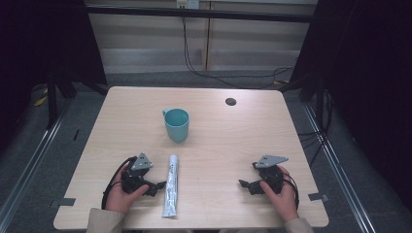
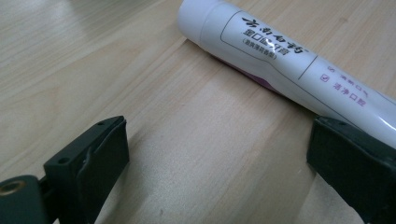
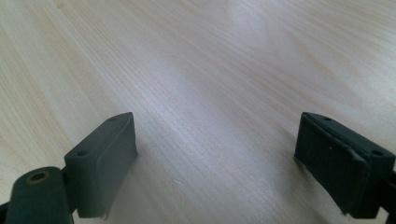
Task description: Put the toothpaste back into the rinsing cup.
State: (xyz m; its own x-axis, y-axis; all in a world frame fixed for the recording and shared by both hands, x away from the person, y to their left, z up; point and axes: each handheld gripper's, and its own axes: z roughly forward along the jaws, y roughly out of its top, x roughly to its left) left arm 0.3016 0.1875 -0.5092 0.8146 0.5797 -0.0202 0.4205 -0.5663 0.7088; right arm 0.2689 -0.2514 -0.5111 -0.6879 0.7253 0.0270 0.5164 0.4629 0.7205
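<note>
One white tube (image 1: 170,186) lies flat near the front edge of the table (image 1: 228,145), just beside the left gripper (image 1: 156,187) with jaws released, right gripper (image 1: 244,184) likewise gaping over bare wood, and one teal cup (image 1: 177,124) stands upright beyond, its contents hard to tell.

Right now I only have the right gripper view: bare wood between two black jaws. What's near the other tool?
Observer: The left tool sits beside a white tube lying flat on the table, jaws apart, nothing between them.
Operator: Is it touching the tube?
Observer: Cannot tell; in the left gripper view one jaw overlaps the tube's side.
Operator: Anything else on the table?
Observer: A teal cup stands upright beyond the tube, toward the far edge, handle at its back left.
Operator: And my tool?
Observer: The right tool rests open near the front right, jaws pointing toward the tube.
</note>
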